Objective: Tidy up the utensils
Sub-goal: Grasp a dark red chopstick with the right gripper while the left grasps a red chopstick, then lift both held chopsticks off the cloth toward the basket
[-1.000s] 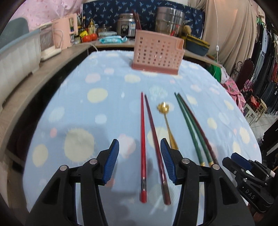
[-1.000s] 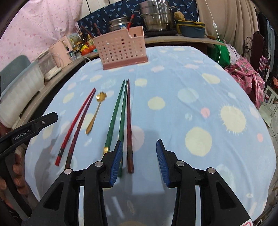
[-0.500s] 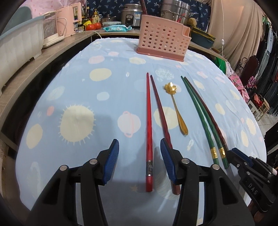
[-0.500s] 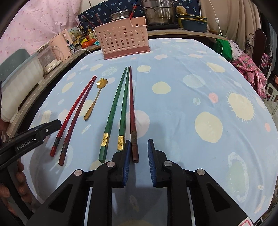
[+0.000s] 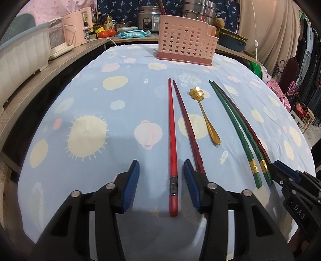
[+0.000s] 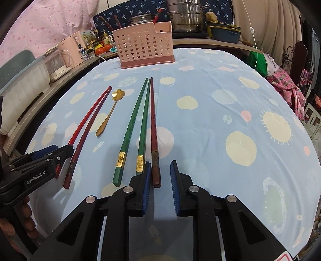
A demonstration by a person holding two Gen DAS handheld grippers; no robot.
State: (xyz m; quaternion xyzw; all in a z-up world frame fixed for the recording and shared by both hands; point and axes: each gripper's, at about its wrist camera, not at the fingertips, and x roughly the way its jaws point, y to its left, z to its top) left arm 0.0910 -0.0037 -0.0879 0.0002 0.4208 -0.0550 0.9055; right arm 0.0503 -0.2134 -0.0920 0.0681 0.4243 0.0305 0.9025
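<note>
On the blue spotted cloth lie a bright red chopstick [image 5: 172, 140], a dark red chopstick [image 5: 187, 122], a gold flower spoon [image 5: 206, 118], two green chopsticks [image 6: 132, 124] and a brown chopstick [image 6: 154, 128]. A pink perforated basket [image 5: 186, 48] stands at the far edge. My left gripper [image 5: 161, 176] is closing, with the bright red chopstick's near end between its pads, untouched; the dark red one runs under its right finger. My right gripper [image 6: 159, 180] stands narrowly open astride the brown chopstick's near end, which still lies on the cloth.
A counter runs along the left and back with a white tub [image 5: 22, 60], a pink kettle [image 5: 78, 28], bottles and steel pots [image 6: 184, 18]. Clothes and a chair crowd the right side. A hand [image 6: 12, 230] holds the left gripper [image 6: 50, 154].
The left gripper dropped closer to the near ends of the red chopsticks, and its jaws narrowed a little. The right gripper's jaws narrowed around the brown chopstick's end.
</note>
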